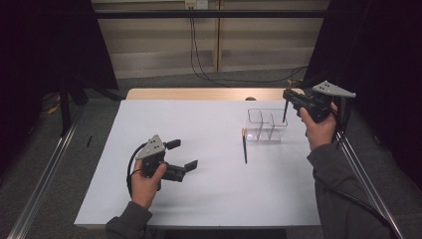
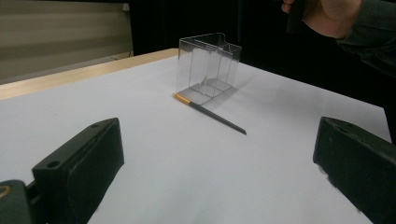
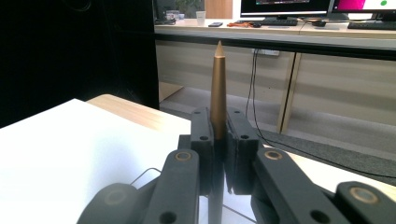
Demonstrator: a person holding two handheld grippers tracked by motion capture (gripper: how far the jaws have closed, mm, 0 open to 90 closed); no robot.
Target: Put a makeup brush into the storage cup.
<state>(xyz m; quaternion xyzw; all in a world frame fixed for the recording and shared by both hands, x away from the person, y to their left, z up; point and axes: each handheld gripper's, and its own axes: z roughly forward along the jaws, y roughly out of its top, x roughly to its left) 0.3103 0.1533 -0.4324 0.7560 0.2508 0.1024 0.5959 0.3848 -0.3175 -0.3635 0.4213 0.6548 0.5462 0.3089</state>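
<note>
A clear plastic organiser (image 1: pixel 266 124) with several compartments stands on the white table (image 1: pixel 199 199), right of centre. A dark pencil with an orange end (image 1: pixel 244 147) lies flat just left of it. My right gripper (image 1: pixel 287 95) hovers above the organiser's right end, shut on a second pencil (image 1: pixel 284 112) held upright, its lower end hanging over the right compartment. In the right gripper view this pencil's gold pointed end (image 3: pixel 218 84) rises between the closed jaws of the right gripper (image 3: pixel 218 135). My left gripper (image 1: pixel 181 154) rests open over the table's left front, holding nothing.
From the left gripper (image 2: pixel 217 154), the organiser (image 2: pixel 205 65) and the lying pencil (image 2: pixel 210 113) are ahead, with the person's other hand (image 2: pixel 336 14) above. A wooden strip (image 1: pixel 199 93) edges the table's far side. Black cables (image 1: pixel 209 74) run on the floor beyond.
</note>
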